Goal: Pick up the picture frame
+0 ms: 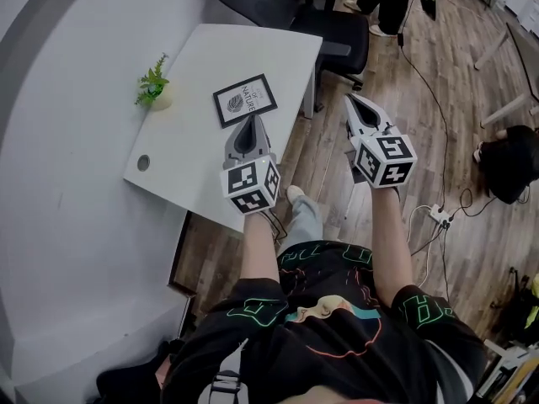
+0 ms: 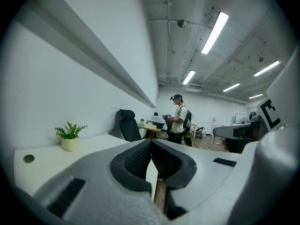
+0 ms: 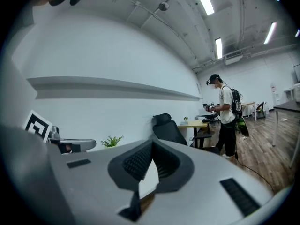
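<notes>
Head view: the approach is in hand. The left gripper (image 1: 251, 121) and right gripper (image 1: 354, 101), both closed and empty, hover near the picture frame (image 1: 244, 99), which lies flat on the bench (image 1: 202, 167). The next move likely calls for opening the jaws.

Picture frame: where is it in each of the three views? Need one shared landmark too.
Head view: picture frame lies flat on the white table, upper centre.
Left gripper view: not in it.
Right gripper view: not in it.
Shared landmark: potted plant, left of the frame in head view; lower left in left gripper view; left of centre in right gripper view.
</notes>
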`<state>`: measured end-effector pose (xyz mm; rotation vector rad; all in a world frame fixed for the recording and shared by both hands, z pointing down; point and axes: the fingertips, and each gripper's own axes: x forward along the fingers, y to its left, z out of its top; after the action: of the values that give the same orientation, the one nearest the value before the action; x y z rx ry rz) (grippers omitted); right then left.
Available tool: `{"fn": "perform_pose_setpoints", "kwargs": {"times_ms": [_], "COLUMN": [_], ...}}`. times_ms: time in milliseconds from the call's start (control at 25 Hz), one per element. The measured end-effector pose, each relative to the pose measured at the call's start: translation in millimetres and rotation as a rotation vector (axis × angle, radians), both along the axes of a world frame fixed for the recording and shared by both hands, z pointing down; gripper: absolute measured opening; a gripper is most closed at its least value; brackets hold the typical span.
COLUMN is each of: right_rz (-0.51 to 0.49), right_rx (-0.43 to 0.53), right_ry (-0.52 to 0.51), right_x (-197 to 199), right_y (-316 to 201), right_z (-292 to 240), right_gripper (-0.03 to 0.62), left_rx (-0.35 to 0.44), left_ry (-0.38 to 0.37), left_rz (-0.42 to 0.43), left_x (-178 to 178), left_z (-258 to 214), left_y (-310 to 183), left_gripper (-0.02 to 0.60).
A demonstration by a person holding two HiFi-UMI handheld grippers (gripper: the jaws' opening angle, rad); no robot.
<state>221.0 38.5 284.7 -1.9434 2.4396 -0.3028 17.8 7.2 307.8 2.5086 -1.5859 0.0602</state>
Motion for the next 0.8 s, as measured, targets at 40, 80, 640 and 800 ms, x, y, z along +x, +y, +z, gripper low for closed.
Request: {"fn": "perform_pose_setpoints", "kwargs": {"times_ms": [40,80,640,800], "right_rz": [0.000,-0.001,-0.100,-0.131], "right_rx": [-0.007,-0.014,-0.178,-0.214], "right_ry": [-0.005,-0.009,-0.069,-0.066], "right_x": [0,0,-34,-45], "right_y": [-7,-14,-102,-119], "right_z": [3,7,79,96], "right_gripper": [0.005,0.005,0.005,0.005], "left_rx": [-0.011,-0.020,-0.183,-0.244], "left_ry": [-0.002,-0.002,-0.008,-0.001], "left_rz": [0.000,-0.001,-0.071,-0.105], "left_x": [1,1,-29,-36], "left_z": [4,8,81,108], "left_y": [-6,-13,-80,-91], "left_gripper": [0.008,0.008,0.008,0.008]}}
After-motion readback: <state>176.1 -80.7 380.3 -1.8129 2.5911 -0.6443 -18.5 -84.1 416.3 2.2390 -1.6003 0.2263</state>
